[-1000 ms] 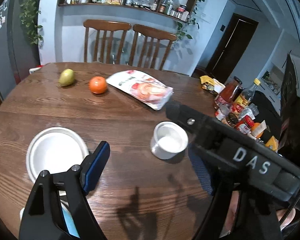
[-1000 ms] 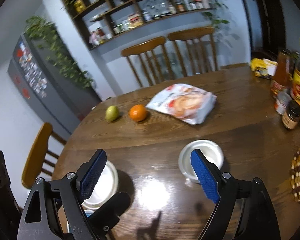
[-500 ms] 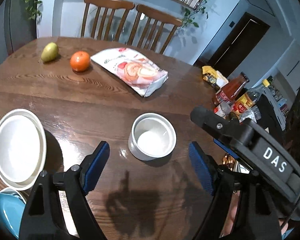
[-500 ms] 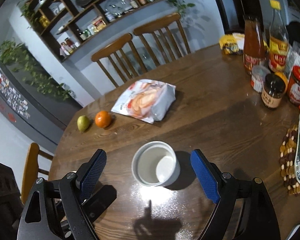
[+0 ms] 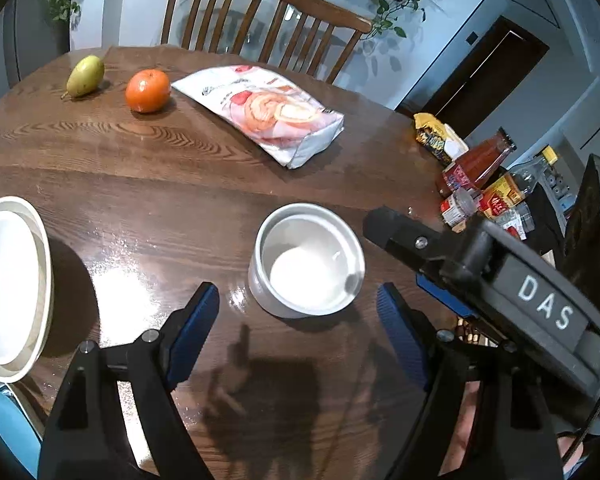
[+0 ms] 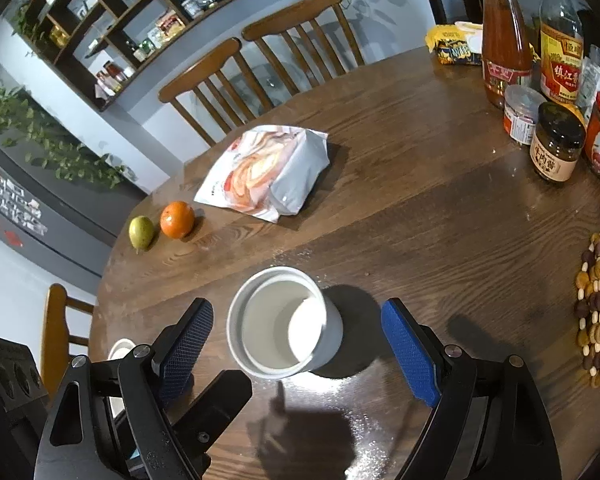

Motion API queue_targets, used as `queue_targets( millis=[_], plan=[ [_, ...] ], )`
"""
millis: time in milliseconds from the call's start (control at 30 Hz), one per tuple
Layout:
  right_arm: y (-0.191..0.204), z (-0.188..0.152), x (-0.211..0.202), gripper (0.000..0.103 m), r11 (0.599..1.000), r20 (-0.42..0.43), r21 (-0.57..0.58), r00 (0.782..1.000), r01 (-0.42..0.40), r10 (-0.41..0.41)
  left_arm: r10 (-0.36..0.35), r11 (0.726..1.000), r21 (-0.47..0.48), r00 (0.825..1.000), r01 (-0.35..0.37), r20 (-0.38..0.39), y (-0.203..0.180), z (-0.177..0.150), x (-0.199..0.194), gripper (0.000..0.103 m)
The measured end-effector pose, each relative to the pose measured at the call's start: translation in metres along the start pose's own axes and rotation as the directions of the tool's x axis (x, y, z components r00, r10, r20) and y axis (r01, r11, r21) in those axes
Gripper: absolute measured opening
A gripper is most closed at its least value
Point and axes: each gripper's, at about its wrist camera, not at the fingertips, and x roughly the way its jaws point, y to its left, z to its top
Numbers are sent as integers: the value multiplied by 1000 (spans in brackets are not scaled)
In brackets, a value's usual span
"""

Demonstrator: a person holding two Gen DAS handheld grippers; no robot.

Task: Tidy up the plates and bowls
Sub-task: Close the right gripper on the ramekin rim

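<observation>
White plates (image 5: 8, 284), left edge cropped

Left tool (image 5: 298, 322) black-framed, blue textured pads, silver screws, right tool (image 6: 296, 342) alike, white "DAS" lettering

The desk (image 5: 148, 168) is dark brown wood with a clear grain and a glossy, glare-catching finish. The white bowl (image 5: 308, 260) looks like smooth glazed ceramic, and the snack bag (image 5: 260, 108) like shiny plastic film. Both tongs (image 6: 296, 344) are matt black plastic, their blue pads (image 6: 406, 352) finely textured.
</observation>
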Motion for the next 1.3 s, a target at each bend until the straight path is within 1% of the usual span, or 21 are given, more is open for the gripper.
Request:
queue_targets(
  millis=[67,167,300,667,1200,1300],
  plan=[
    [-1,1,3,87,1000,-10,1,1000,4,-4,15,1000,-15,999,-15,-31,3,1,8,80],
    [-1,1,9,87,1000,-23,-2,1000,16,-16,0,1000,-25,998,-1,-56,6,1,14,80],
    [0,0,14,87,1000,-36,-7,999,15,-16,12,999,-30,999,-14,-50,8,1,15,80],
    [-3,0,25,87,999,-69,-4,997,32,-32,19,999,-33,996,-22,-84,10,-1,27,80],
    [-4,-1,34,87,999,-87,-8,995,52,-52,-11,999,-50,993,5,-114,13,-1,38,75],
    [-4,-1,35,87,999,-88,-7,995,41,-42,-14,999,-50,994,8,-112,13,0,38,74]
  ],
)
